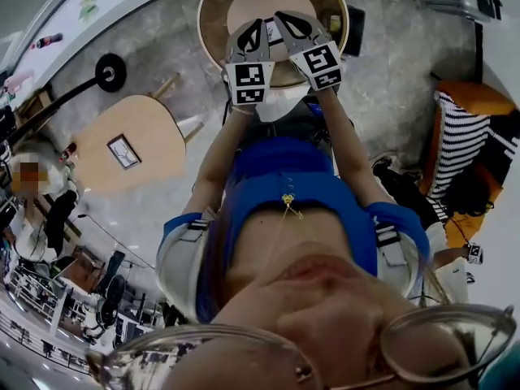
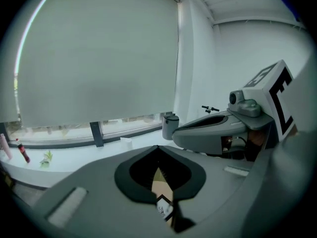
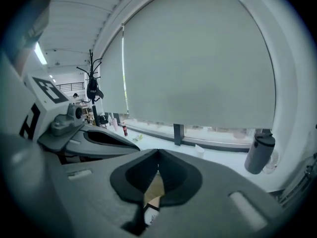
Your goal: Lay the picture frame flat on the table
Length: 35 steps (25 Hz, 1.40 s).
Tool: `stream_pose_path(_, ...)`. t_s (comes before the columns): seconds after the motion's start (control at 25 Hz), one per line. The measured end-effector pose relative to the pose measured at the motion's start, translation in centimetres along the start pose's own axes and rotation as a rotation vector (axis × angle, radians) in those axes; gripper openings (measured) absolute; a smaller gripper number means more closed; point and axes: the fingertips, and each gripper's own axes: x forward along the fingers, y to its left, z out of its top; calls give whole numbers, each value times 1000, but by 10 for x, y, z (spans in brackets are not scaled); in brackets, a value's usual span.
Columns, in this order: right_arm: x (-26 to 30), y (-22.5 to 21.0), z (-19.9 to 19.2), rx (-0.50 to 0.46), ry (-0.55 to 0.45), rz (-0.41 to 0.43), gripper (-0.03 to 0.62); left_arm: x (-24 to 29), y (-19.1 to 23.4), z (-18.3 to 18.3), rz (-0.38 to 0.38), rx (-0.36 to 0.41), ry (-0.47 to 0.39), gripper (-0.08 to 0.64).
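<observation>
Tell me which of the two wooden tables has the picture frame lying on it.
The pale rounded table at the head view's left: the picture frame lies flat on its top. The round table at the top of that view shows no frame.

Bright, even daylight through drawn blind, soft shadows, strong fisheye bending, dark vignetted corners, near foreground blurred.

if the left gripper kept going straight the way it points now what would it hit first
Nothing close. Past the closed tips of the left gripper the line runs through open air to the white window ledge below the roller blind; that ledge is likely first, though depth is hard to judge.
</observation>
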Motion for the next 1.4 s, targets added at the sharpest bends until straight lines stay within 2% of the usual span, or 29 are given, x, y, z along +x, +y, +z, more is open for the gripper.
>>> stream_pose_path(0.32,-44,13,62,-60,-127,-45,0,-43,-19,66,-6,63,-141,-2)
stream_pose_path(0.52,-70,25,92,-140,-180,-53,0,-63,-36,96,-32,48,-226,-2)
stream_pose_path(0.8,-98,24,131,-187,-261,-89,0,-85,-41,135,-32,84,-314,-2)
stream_pose_path(1.4,-136,33,178,-261,-352,-111,0,-118,-56,180,-7,115,-435,-2)
